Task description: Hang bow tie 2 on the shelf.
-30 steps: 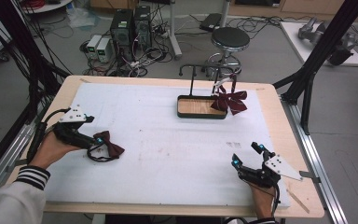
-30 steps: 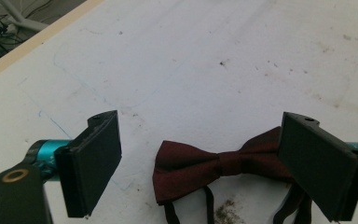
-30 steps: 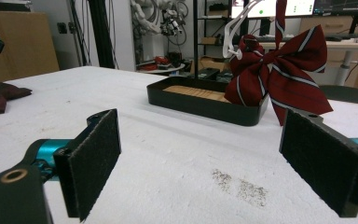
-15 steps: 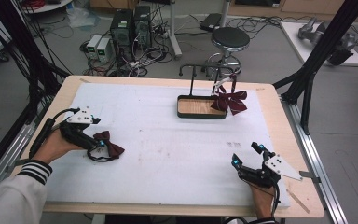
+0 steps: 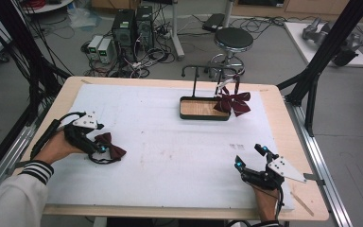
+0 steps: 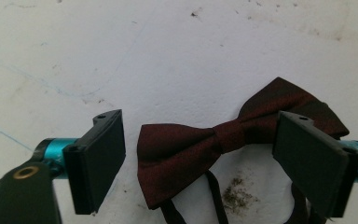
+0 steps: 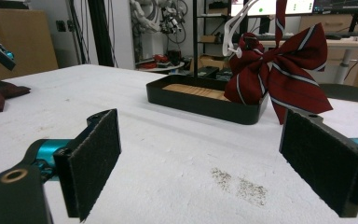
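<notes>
A dark red bow tie (image 5: 112,146) lies flat on the white mat at the left, its strap trailing toward me. My left gripper (image 5: 99,150) is lowered over it. In the left gripper view the bow tie (image 6: 191,144) sits between the two black pads of the left gripper (image 6: 200,126). The jaws have just been closing a little, but the pads stand apart from the cloth. My right gripper (image 5: 250,157) rests open near the front right edge with nothing between its pads (image 7: 93,158). A striped red bow tie (image 5: 232,101) (image 7: 277,70) hangs on a stand.
A black tray with a wooden floor (image 5: 203,115) (image 7: 200,107) sits at the back centre under a black rack (image 5: 196,71). The white mat (image 5: 170,142) covers most of the wooden table. A stool and computers stand on the floor beyond.
My left hand has shifted slightly right, bringing its gripper closer over the dark red bow tie. The right gripper has stayed where it was.
</notes>
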The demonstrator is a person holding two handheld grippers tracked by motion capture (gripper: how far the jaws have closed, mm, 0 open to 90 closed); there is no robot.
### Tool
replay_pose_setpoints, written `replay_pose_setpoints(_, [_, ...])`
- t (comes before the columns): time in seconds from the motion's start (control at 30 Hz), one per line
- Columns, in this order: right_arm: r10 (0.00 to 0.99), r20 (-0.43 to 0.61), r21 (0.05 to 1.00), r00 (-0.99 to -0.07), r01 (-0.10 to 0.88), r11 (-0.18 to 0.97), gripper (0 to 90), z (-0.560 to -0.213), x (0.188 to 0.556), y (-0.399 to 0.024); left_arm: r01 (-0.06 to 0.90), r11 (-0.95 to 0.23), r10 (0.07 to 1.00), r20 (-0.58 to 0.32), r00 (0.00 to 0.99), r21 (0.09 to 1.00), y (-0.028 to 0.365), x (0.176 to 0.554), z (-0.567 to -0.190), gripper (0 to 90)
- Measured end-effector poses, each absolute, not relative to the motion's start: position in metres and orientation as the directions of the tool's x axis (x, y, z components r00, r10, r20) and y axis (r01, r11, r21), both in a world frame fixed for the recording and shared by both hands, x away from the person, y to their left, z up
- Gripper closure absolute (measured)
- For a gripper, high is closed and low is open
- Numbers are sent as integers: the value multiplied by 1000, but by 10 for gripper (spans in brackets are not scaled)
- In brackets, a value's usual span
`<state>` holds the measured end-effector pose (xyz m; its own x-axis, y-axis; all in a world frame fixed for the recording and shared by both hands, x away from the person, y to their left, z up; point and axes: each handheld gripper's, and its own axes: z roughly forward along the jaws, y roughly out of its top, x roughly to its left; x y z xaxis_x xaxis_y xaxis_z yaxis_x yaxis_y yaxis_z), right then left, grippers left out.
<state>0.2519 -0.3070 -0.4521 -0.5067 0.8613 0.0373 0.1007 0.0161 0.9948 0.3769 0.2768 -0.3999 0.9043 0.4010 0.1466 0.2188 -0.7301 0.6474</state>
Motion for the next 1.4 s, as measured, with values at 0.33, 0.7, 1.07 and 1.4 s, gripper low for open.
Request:
replay_pose_setpoints(0.33, [861,39,995,-507,100,14,117,-452,253,-307,197,-780,348,150,925,594,275,383,-409,224])
replay_pose_setpoints(0.7, [863,50,994,-503,107,5,117,-452,252,-308,182,-812,320,162,934,555,269,386,-416,254])
replay_pose_setpoints(1.07, [864,50,994,-502,107,5,117,-452,253,-308,167,-838,296,177,939,519,262,387,-422,253])
replay_pose_setpoints(1.4, [864,53,994,-500,110,3,117,-452,253,-308,182,-852,296,164,941,491,258,390,-418,476])
